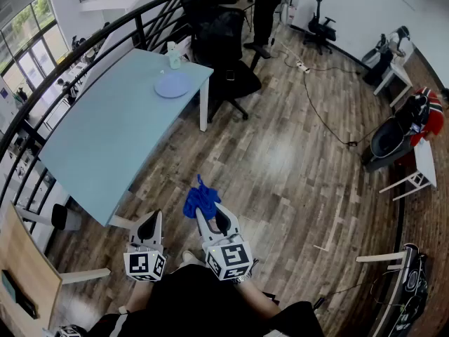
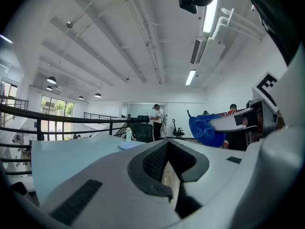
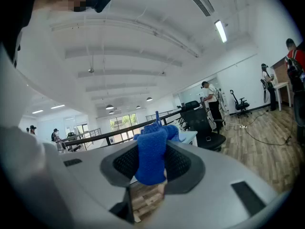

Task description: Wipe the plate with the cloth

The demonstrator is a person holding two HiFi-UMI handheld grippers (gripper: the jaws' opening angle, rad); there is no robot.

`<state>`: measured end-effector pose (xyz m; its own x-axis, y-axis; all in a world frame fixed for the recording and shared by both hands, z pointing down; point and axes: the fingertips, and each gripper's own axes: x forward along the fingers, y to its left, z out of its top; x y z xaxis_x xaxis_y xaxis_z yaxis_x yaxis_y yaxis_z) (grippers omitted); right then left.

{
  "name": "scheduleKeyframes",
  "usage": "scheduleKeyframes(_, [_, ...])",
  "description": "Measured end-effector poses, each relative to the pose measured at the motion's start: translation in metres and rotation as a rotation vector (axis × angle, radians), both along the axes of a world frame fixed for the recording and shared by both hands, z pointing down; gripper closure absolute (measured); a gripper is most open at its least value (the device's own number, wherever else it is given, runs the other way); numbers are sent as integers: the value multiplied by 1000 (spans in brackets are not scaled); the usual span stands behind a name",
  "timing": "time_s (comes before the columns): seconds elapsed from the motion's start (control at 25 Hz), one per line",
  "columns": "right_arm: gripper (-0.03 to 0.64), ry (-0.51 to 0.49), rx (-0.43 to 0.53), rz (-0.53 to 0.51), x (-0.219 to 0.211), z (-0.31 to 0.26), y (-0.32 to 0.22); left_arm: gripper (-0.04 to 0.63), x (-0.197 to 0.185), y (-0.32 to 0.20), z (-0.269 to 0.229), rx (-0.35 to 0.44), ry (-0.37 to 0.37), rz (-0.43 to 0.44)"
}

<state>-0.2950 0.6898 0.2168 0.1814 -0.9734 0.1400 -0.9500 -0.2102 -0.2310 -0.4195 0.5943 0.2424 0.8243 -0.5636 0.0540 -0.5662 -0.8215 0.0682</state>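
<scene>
Now gripping the blue cloth [image 1: 200, 199] in the right gripper [image 1: 208, 215], jaws clamped on a bunched fold, with the loose end sticking out past the tips. Holding the left gripper [image 1: 154, 217] just beside it, to its left, jaws pressed together with nothing between them. Carrying both low over the wooden floor [image 1: 295, 160], apart from the pale blue table [image 1: 98, 146]. Looking well ahead of both grippers and slightly left to the plate [image 1: 172, 85], round and pale, flat near the table's far end, nowhere near the cloth. Spotting a small bottle [image 1: 173, 55] just beyond the plate, upright, and a black office chair [image 1: 228, 48] past the table's far edge, ahead of the right gripper.
</scene>
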Motion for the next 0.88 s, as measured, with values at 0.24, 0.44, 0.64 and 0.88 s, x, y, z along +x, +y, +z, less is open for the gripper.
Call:
scheduleKeyframes(0.24, [497, -1, 24, -35, -8, -8, 3, 595, -7, 8, -6, 11, 4, -18])
scheduleKeyframes(0.44, [497, 21, 37, -63, 10, -19, 8, 595, 9, 19, -17, 22, 22, -39])
scheduleKeyframes(0.64, [497, -9, 25, -70, 27, -9, 20, 595, 30, 32, -10, 15, 9, -43])
scheduleKeyframes(0.88, [497, 5, 45, -75, 49, -16, 43, 595, 47, 51, -15, 29, 16, -70])
